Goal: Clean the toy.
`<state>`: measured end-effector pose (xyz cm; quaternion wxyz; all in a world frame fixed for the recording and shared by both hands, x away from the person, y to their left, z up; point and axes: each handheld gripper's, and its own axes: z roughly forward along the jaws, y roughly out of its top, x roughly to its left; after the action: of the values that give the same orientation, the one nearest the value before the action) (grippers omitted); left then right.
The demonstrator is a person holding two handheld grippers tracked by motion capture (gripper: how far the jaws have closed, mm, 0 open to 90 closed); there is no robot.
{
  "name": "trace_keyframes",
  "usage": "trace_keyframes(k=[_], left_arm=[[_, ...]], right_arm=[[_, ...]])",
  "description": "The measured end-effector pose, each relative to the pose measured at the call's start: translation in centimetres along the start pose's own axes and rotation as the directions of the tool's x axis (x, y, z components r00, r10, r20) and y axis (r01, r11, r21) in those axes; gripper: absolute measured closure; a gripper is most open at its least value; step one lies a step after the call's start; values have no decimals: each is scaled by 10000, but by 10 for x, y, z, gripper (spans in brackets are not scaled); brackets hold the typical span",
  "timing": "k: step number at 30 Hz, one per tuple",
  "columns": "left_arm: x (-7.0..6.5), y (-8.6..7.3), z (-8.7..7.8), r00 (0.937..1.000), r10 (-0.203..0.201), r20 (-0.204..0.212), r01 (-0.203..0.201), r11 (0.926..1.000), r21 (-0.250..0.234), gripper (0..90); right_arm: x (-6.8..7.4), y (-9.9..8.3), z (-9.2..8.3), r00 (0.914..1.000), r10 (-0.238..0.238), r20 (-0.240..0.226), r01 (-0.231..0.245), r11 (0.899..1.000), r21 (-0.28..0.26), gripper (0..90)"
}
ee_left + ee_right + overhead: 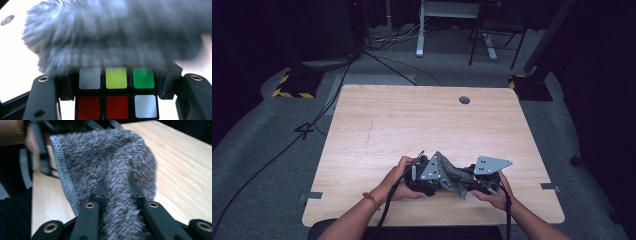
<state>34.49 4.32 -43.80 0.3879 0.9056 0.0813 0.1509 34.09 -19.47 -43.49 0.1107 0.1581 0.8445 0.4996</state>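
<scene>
Both hands hold grippers close together near the front middle of the wooden table [412,125]. A grey fuzzy cloth [453,173] hangs between them. My left gripper [116,86] is shut on a colour cube [116,97], whose facing tiles are white, yellow, green and red. The cloth [112,37] lies blurred over the cube's far side. My right gripper [116,190] is shut on a bunched fold of the cloth [107,162], which spreads out beyond the jaws above the table. In the high view the left gripper [428,179] and the right gripper [477,182] face each other.
A round cable hole [464,100] sits near the table's far edge. Beyond the table lie loose cables [387,65], a white desk leg [420,30] and two stand bases with yellow-black stripes [292,87]. The other hand [30,137] shows at the upper left of the right gripper view.
</scene>
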Motion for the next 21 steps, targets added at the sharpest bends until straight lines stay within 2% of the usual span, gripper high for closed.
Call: trace_keyframes(k=[3, 6, 8, 10, 13, 16, 17, 21], left_arm=[[2, 2, -7, 9999, -101, 69, 104, 9985, -546, 334], [1, 4, -14, 10000, 1, 27, 1, 9955, -951, 334], [1, 4, -17, 9999, -101, 33, 104, 9925, -1215, 334], [2, 4, -18, 9998, -175, 103, 188, 9894, -1440, 334], [4, 2, -21, 9983, -489, 303, 539, 9790, -1967, 332], [6, 1, -25, 9976, -626, 301, 679, 9690, -2374, 331], [7, 1, -26, 9973, -657, 319, 715, 9682, -2396, 330], [8, -1, -23, 9983, -552, 170, 575, 9772, -2042, 324]], right_arm=[[-11, -10, 3, 9988, 474, 141, -478, 9983, 331, 751], [-20, -23, 11, 9946, 1031, -135, -1017, 9918, 769, 751], [-24, -28, 15, 9901, 1356, -366, -1315, 9866, 970, 750], [-25, -31, 18, 9797, 1799, -882, -1731, 9817, 797, 749], [-25, -31, 17, 9696, 2070, -1306, -2024, 9781, 480, 750], [-28, -31, 14, 9463, 2638, -1867, -2695, 9630, -53, 751], [-29, -31, 12, 9401, 2749, -2015, -2848, 9583, -212, 752], [-32, -30, 7, 9376, 2797, -2066, -2972, 9530, -586, 753]])
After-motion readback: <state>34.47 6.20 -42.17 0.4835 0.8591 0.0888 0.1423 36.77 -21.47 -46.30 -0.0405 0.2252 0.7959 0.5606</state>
